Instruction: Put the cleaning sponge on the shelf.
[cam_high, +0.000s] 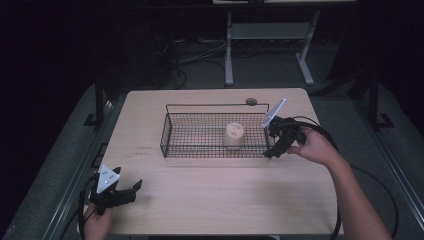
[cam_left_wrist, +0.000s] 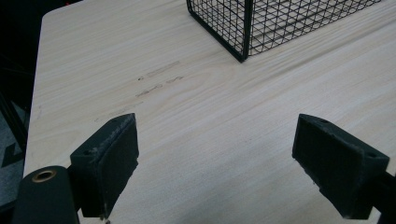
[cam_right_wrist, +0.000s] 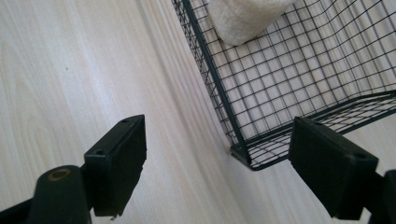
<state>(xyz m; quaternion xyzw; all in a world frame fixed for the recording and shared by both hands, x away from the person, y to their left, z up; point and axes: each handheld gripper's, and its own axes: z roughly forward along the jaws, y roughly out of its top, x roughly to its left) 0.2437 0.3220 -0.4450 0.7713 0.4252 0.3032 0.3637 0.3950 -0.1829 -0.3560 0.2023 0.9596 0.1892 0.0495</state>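
A black wire basket stands on the light wooden table, a little beyond the table's middle, and serves as the landmark here. Inside the basket, toward its right half and close to its near wall, stands a pale, cream-coloured cup-like thing, upright; in the right gripper view its fuzzy pale body shows through the mesh at the top, though what it is made of cannot be told. The right gripper is held in the person's right hand just outside the basket's right end, at the near right corner, with its fingers pointing down toward the table beside that corner. Those fingers stand wide apart and hold nothing: in the right gripper view the basket's corner lies between them but farther off, and neither pad touches the wire. The left gripper rests well apart from the basket, near the table's front left edge, held in the left hand. Its fingers are also spread wide with only bare table between them, and they point toward the basket's near left corner, which shows at the top of the left gripper view. A small dark round thing lies on the table just behind the basket's far rim.
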